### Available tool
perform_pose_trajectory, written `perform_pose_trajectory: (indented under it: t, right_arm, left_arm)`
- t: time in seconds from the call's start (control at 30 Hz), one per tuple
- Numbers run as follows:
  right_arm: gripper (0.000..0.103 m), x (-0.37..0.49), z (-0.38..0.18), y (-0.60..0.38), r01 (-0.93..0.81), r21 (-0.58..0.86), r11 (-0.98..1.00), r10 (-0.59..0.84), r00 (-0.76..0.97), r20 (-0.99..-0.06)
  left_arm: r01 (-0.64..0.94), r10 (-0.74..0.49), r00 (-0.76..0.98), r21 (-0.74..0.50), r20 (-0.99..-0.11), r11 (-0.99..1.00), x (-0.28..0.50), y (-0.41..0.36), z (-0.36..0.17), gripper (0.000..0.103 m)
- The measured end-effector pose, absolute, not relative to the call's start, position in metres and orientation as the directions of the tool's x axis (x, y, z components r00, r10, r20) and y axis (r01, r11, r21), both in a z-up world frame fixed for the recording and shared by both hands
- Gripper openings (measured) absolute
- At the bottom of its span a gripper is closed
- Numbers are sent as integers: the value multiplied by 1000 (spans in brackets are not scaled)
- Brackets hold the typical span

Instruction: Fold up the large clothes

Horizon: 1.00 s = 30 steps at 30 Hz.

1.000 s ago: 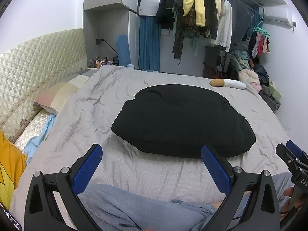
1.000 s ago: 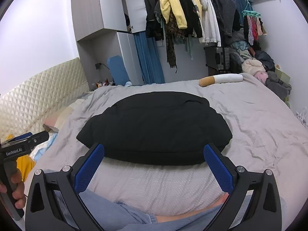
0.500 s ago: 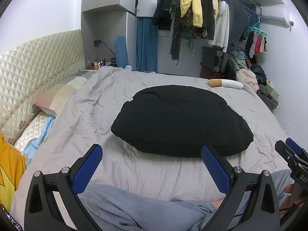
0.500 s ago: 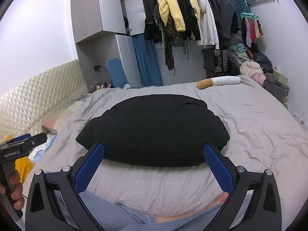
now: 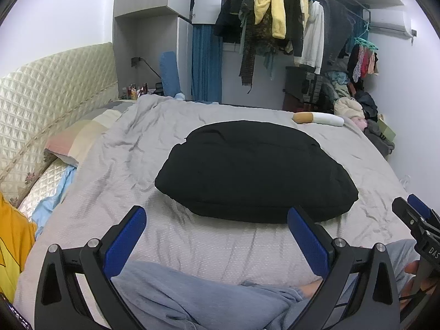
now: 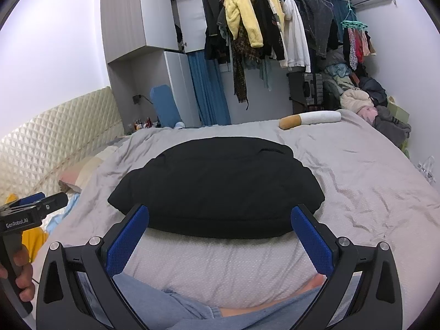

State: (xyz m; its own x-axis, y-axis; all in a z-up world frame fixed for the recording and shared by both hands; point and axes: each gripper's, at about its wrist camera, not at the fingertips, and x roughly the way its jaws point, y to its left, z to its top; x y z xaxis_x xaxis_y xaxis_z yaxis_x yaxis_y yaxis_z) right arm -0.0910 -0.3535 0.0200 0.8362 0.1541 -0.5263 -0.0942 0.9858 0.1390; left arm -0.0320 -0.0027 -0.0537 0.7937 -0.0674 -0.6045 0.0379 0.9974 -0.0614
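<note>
A black garment (image 5: 255,170) lies folded into a thick rounded bundle in the middle of the grey bed (image 5: 115,176); it also shows in the right wrist view (image 6: 220,187). My left gripper (image 5: 217,233) is open and empty, held above the bed's near edge, short of the bundle. My right gripper (image 6: 220,233) is open and empty too, its blue pads just in front of the bundle's near edge. Each gripper shows at the side of the other's view.
My legs in grey-blue trousers (image 5: 209,299) lie under the grippers. A cigarette-shaped pillow (image 6: 310,118) rests at the bed's far right. Pillows (image 5: 77,140) and a quilted headboard (image 5: 52,93) are left. A clothes rail (image 6: 275,27) and clothes pile (image 6: 365,101) stand behind.
Both grippers stay open and empty. The views have tilted and shifted slightly; the black bundle has not moved on the bed.
</note>
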Motion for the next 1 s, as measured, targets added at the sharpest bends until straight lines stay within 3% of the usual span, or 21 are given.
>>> perform_pose_trajectory:
  t: [1.0]
  right_arm:
    - [103,-96,30,-351,-94,125,988,145,844,-517]
  left_arm:
    - [27,-66,799,-75,-598,997,-34,5,-40,103]
